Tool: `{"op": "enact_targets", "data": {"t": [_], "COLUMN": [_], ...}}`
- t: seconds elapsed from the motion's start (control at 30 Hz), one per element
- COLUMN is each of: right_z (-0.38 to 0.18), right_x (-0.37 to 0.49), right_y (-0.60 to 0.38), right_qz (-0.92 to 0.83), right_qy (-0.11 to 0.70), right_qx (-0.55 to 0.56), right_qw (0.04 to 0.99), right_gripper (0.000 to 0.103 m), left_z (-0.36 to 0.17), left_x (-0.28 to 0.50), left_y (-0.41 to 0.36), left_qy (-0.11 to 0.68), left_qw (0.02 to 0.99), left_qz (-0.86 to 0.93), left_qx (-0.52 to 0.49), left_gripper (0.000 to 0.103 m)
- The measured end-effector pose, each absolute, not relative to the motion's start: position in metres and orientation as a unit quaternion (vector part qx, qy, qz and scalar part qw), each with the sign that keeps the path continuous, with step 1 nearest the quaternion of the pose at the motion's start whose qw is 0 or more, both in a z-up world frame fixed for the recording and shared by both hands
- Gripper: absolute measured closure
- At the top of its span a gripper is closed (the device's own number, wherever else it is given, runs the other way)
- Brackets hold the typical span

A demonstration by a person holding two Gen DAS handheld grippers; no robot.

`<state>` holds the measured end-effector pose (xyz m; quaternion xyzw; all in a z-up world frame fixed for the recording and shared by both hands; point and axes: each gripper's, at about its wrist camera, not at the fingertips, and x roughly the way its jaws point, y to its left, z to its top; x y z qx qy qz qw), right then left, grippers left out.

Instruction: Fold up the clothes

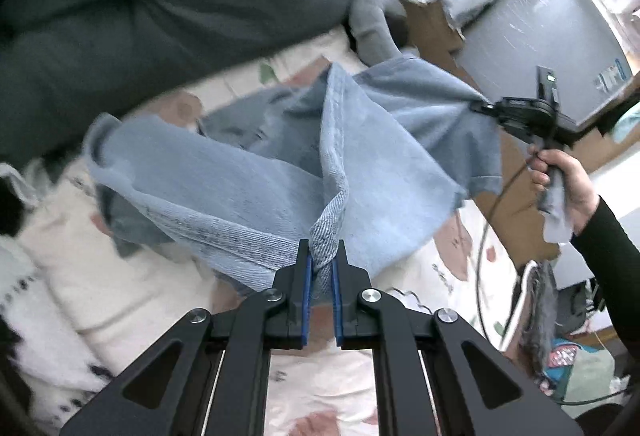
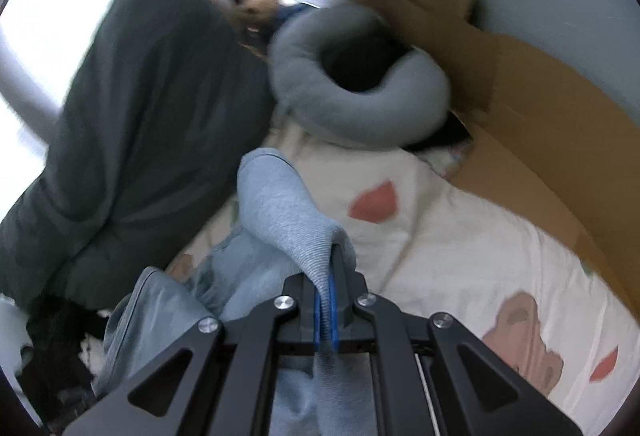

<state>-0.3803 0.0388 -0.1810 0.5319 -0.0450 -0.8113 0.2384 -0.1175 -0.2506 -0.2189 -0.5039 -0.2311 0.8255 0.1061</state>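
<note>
We holding denim garment [image 1: 280, 172] lifted above bed [image 1: 340, 388], spread between both tools. Left hand-held gripper [image 1: 322, 268] clenching twisted denim edge; right hand-held gripper [image 2: 329, 300] pinching blue-grey fabric. Folding barely beginning, we judging: no crease made, laying flat and all folds remaining. Left view showing whole span plus person's hand [image 1: 560, 176]; right view showing grey ring cushion [image 2: 360, 88], dark pillow [image 2: 132, 124], cardboard [image 2: 540, 108] at far side.

Light-blue denim jeans [image 1: 280, 172] over white bedsheet [image 2: 460, 236] with pink blotches.
</note>
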Motion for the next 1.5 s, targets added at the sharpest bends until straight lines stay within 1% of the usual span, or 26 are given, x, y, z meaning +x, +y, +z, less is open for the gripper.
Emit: {"op": "enact_targets", "data": {"t": [0.2,0.3,0.33,0.37,0.4,0.43,0.47,0.57,0.67,0.8,1.17,1.5], "right_z": [-0.219,-0.233,-0.238,-0.239,-0.239,-0.240,-0.241,-0.239,-0.234,-0.228,-0.223,-0.215], "right_x": [-0.375,-0.369,-0.368,-0.365,-0.362,-0.360,-0.357,-0.346,-0.330,-0.306,-0.219,-0.187], "right_y": [0.058,0.069,0.072,0.074,0.076,0.078,0.080,0.080,0.078,0.073,0.040,0.044], "right_qz": [-0.796,-0.791,-0.789,-0.788,-0.787,-0.786,-0.784,-0.779,-0.768,-0.757,-0.680,-0.674], "right_qy": [-0.024,-0.020,-0.017,-0.017,-0.017,-0.018,-0.018,-0.019,-0.024,-0.039,-0.080,-0.112], "right_qx": [0.562,0.577,0.581,0.583,0.584,0.586,0.587,0.592,0.600,0.608,0.649,0.642], "right_qw": [0.222,0.205,0.198,0.197,0.197,0.199,0.201,0.207,0.222,0.237,0.332,0.349], "right_gripper": [0.098,0.093,0.089,0.079,0.073,0.061,0.054,0.050,0.047,0.046,0.045,0.045], "left_z": [-0.236,-0.241,-0.243,-0.245,-0.246,-0.246,-0.247,-0.250,-0.254,-0.256,-0.257,-0.243], "left_x": [-0.121,-0.122,-0.122,-0.124,-0.124,-0.123,-0.123,-0.124,-0.126,-0.128,-0.134,-0.143], "left_y": [-0.233,-0.225,-0.221,-0.217,-0.215,-0.212,-0.210,-0.200,-0.190,-0.178,-0.139,-0.128], "left_qy": [-0.248,-0.252,-0.252,-0.251,-0.252,-0.252,-0.253,-0.255,-0.261,-0.265,-0.258,-0.269], "left_qw": [0.123,0.127,0.130,0.133,0.136,0.139,0.142,0.152,0.163,0.175,0.222,0.249], "left_qz": [0.810,0.805,0.803,0.801,0.799,0.798,0.796,0.792,0.786,0.781,0.768,0.762], "left_qx": [-0.517,-0.522,-0.525,-0.527,-0.529,-0.530,-0.531,-0.534,-0.536,-0.538,-0.543,-0.534], "left_gripper": [0.096,0.096,0.096,0.096,0.096,0.096,0.096,0.096,0.096,0.096,0.096,0.096]}}
